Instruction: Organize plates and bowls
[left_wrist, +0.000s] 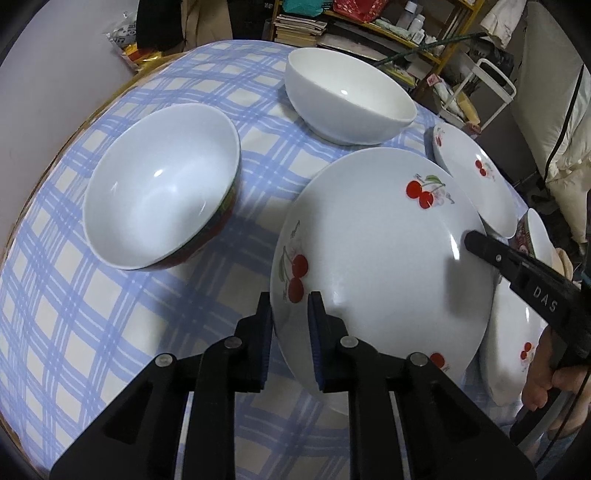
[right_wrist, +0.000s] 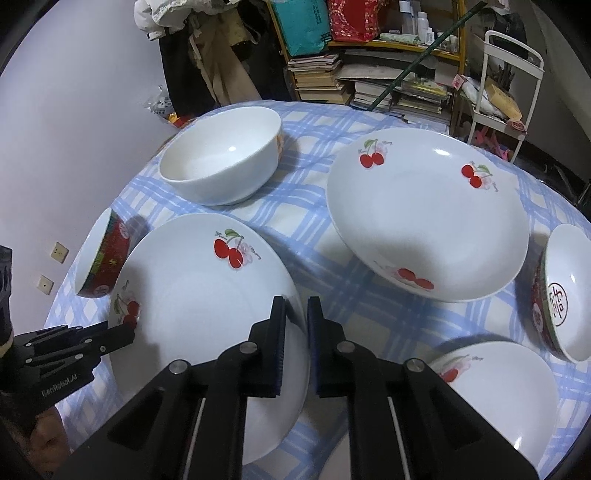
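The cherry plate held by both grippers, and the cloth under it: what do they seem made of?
Cherry plate: probably glazed ceramic, glossy white with sharp light glints and printed cherries. Checked cloth: looks like woven fabric, matte, no shine; a coated sheet cannot be excluded.

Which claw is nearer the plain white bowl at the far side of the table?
Neither clearly. The left claw and right claw each clamp opposite rims of the same cherry plate, both well short of the white bowl.
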